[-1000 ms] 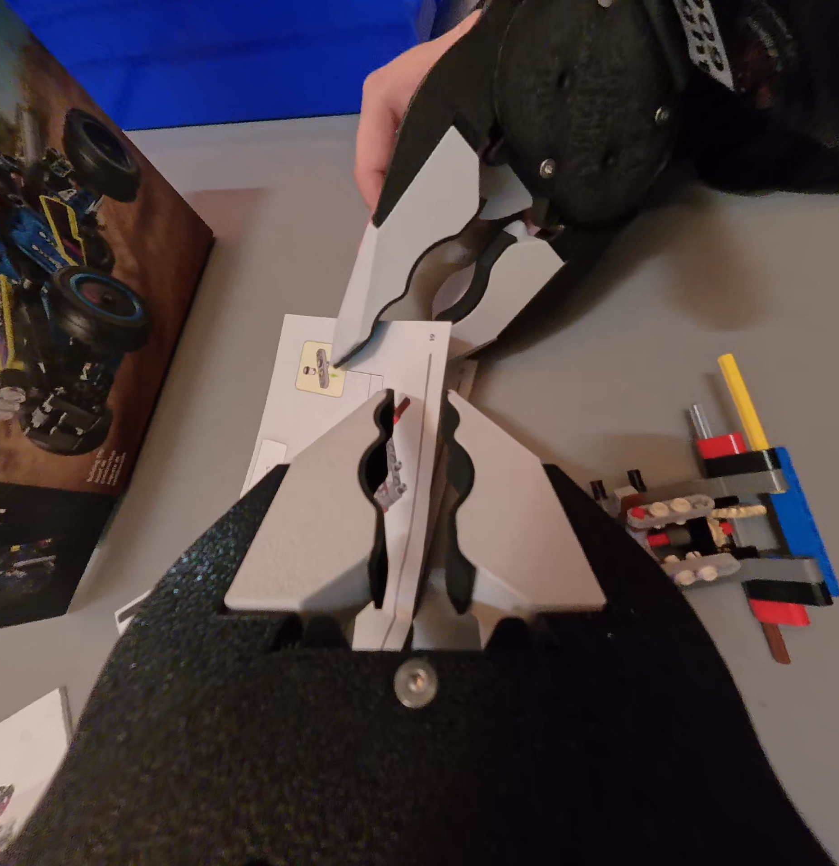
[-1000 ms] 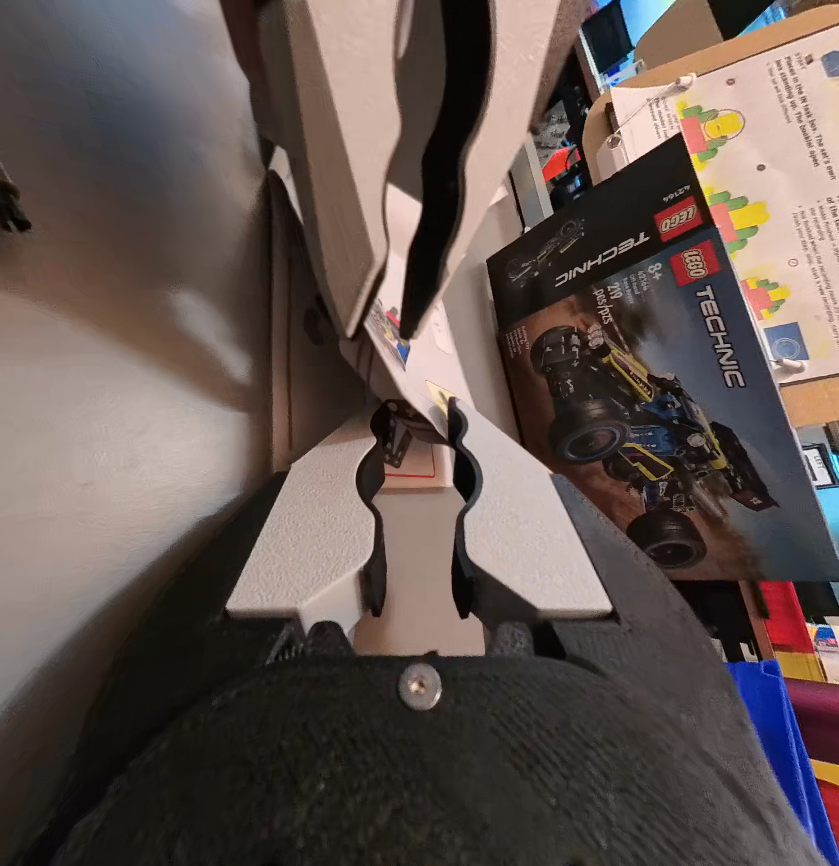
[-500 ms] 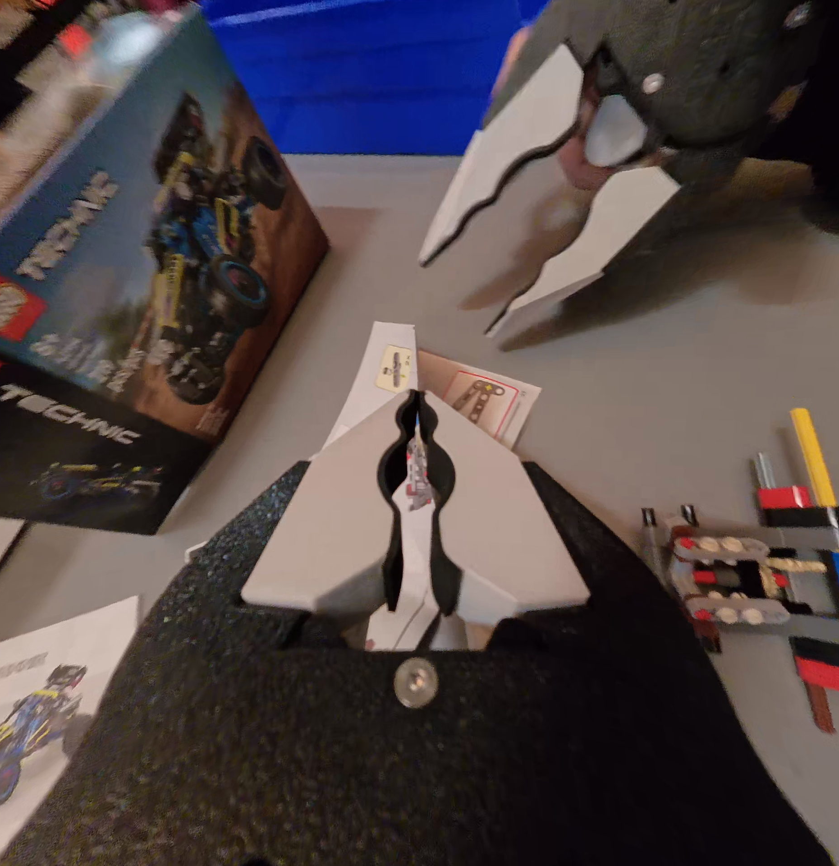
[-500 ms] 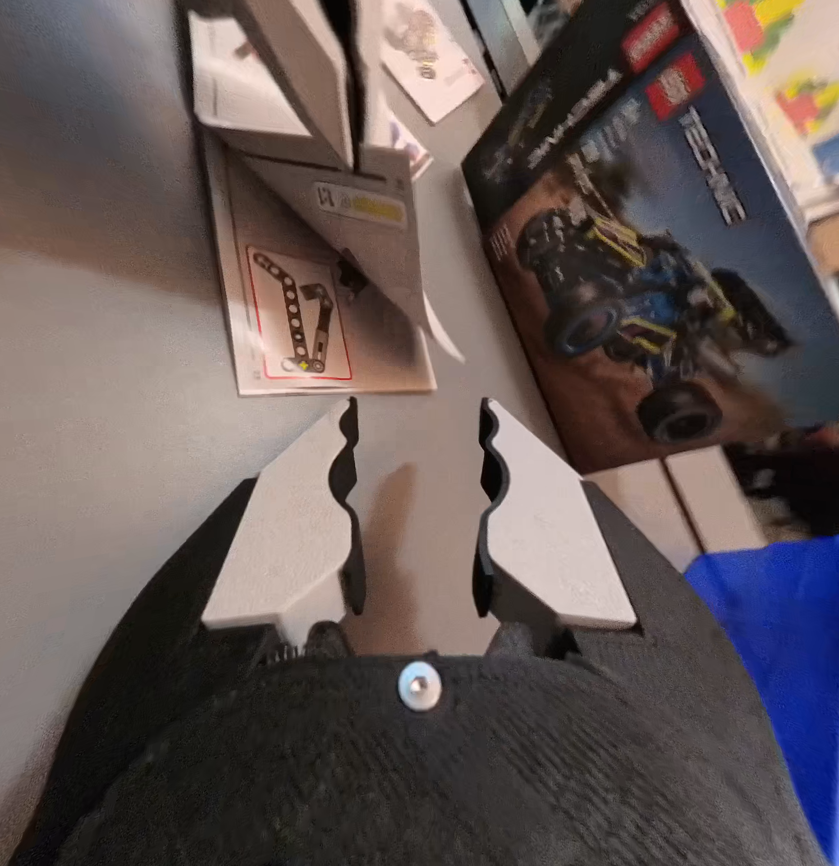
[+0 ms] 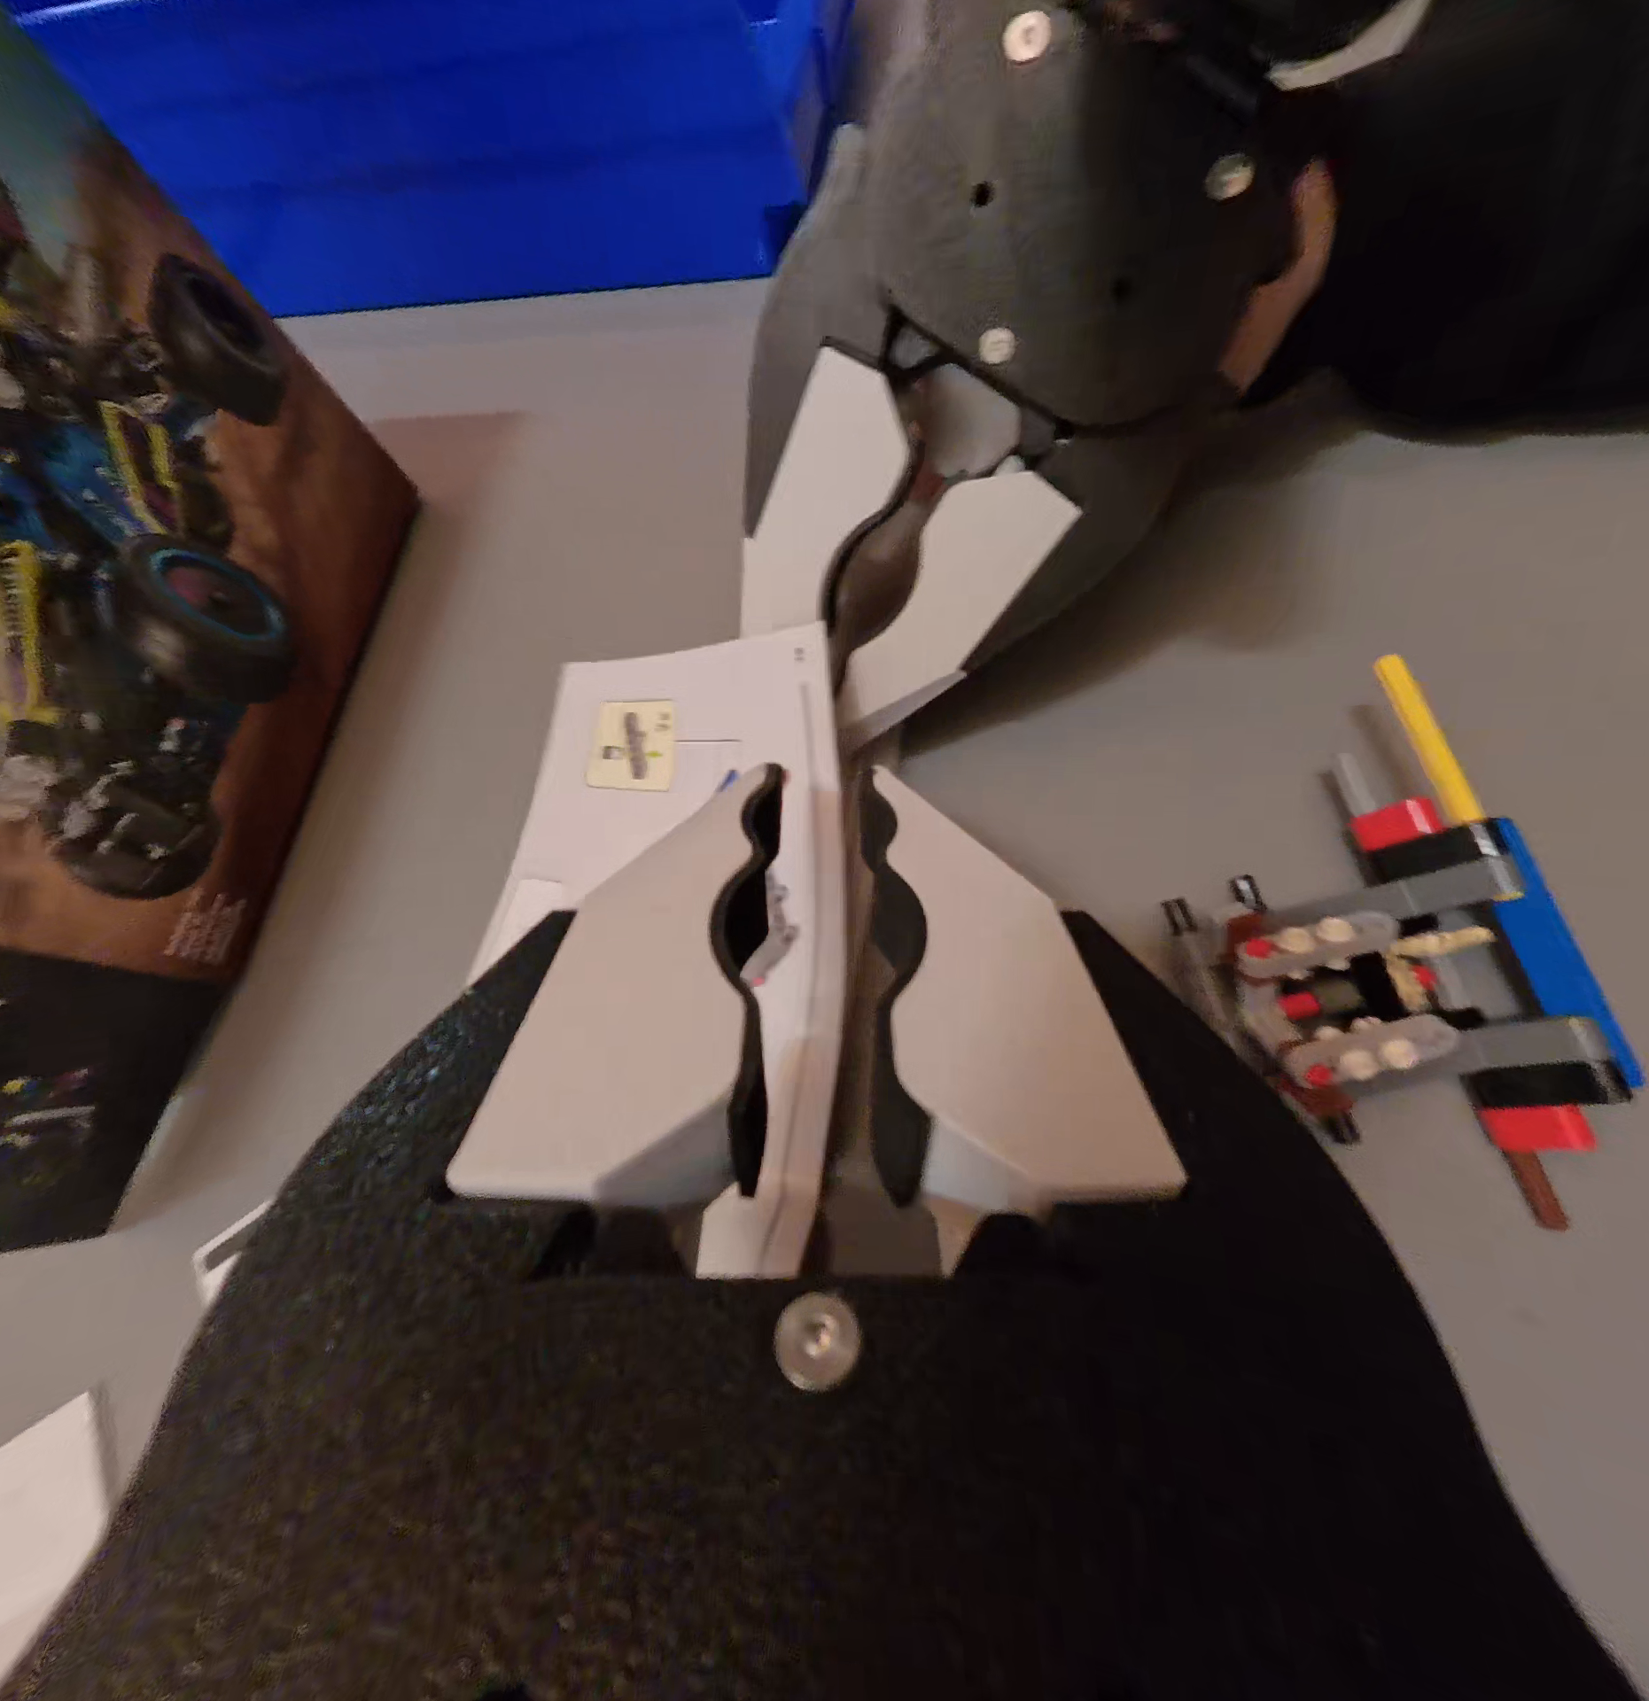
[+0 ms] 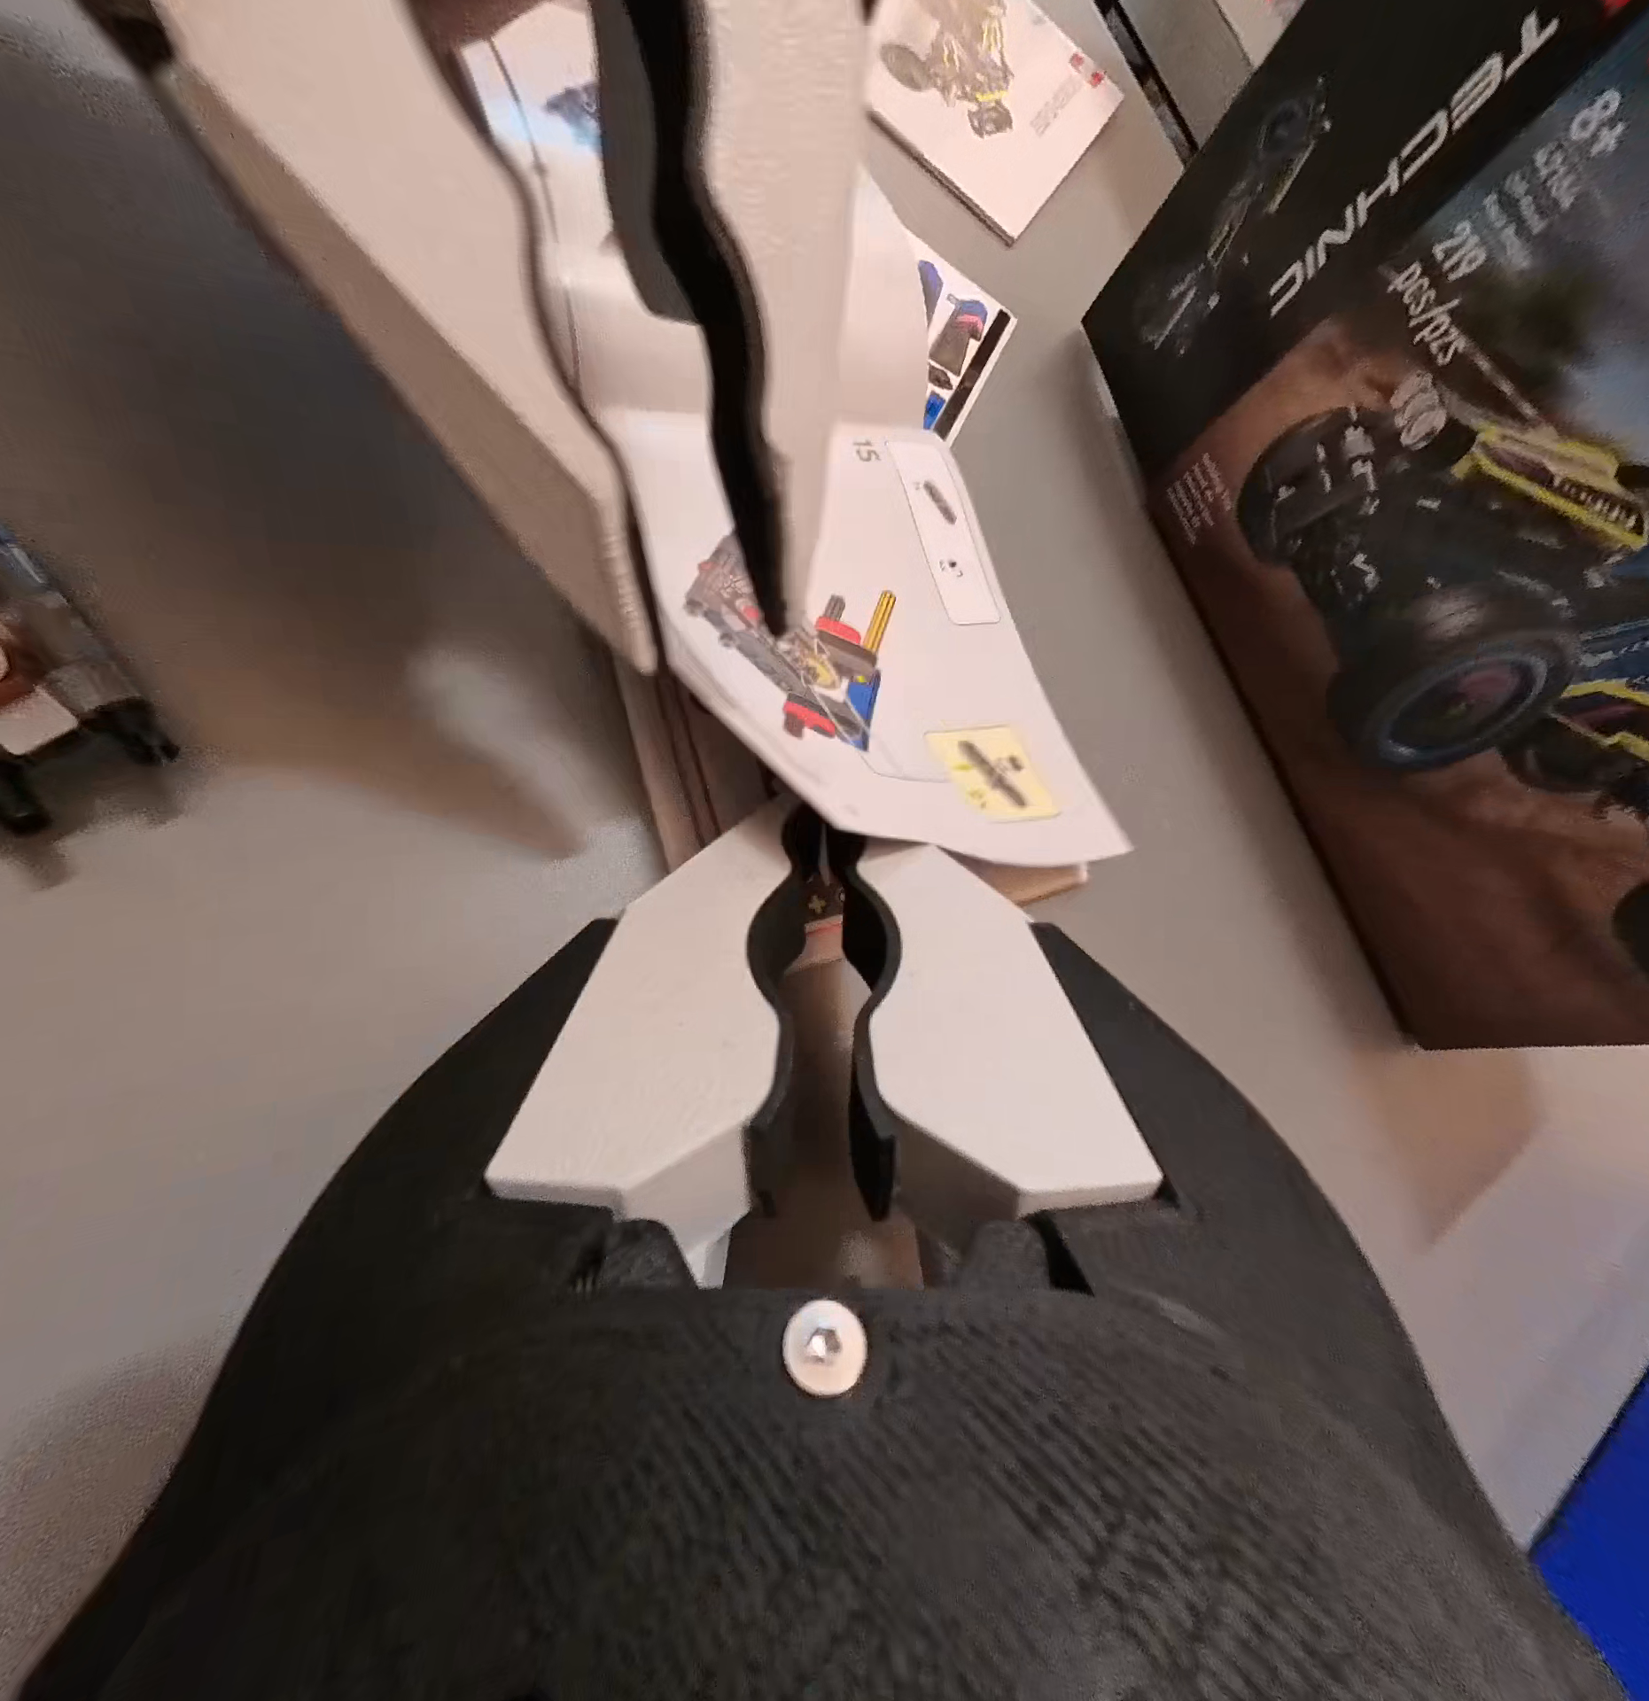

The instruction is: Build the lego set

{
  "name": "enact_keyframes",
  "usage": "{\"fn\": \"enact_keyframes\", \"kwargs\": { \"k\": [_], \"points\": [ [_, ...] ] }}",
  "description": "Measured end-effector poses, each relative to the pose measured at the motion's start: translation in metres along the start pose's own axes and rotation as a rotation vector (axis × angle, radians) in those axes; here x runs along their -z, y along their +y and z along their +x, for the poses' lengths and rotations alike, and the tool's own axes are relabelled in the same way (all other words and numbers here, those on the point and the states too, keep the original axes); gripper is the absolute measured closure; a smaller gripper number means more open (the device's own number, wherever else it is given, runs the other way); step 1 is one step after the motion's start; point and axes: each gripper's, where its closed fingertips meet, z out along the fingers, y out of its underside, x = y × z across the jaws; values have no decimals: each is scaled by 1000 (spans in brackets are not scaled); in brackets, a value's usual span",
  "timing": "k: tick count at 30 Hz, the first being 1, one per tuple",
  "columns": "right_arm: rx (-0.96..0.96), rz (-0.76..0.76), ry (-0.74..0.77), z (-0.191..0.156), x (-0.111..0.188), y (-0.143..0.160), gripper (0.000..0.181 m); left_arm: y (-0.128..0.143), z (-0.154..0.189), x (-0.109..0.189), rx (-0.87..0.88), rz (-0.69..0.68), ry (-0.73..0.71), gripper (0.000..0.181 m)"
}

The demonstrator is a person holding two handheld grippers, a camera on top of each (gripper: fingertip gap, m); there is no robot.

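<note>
The open instruction booklet [image 5: 691, 718] lies on the grey table with one page [image 6: 940, 690] lifted and curled. My left gripper [image 5: 818, 778] has that page running between its jaws, which stand a little apart; a gap shows beside the paper. It also shows from above in the right wrist view [image 6: 710, 644]. My right gripper [image 6: 828, 833] is shut on the page's near edge. In the left wrist view it [image 5: 839, 658] comes in from the far side, at the page's corner. The part-built model [image 5: 1410, 957], grey, black, red and blue with a yellow axle, lies to the right of the booklet.
The set's box [image 5: 111, 598] stands left of the booklet and also shows in the right wrist view [image 6: 1446, 598]. A blue bin [image 5: 434, 138] is behind it. A loose leaflet [image 6: 986, 101] lies on the table beyond the booklet. The model's end shows at the left edge [image 6: 29, 681]. My right fingertips sit around 5 centimeters from my left ones.
My right gripper came back to the booklet and went from open to shut on the page edge. My left gripper's jaws went from shut on the page to slightly apart.
</note>
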Motion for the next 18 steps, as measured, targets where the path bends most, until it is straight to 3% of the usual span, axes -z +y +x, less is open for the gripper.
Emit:
{"fn": "enact_keyframes", "kwargs": {
  "k": [4,7,18],
  "points": [
    [7,-2,15,6,1,4,181,7,-23,-8,8,-63,-87,176],
    [5,-14,15,6,0,5,181,46,-26,-18,21,-272,-68,181],
    [-32,-36,-24,4,-1,7,181,73,-37,13,-36,-362,-163,181]
  ]
}}
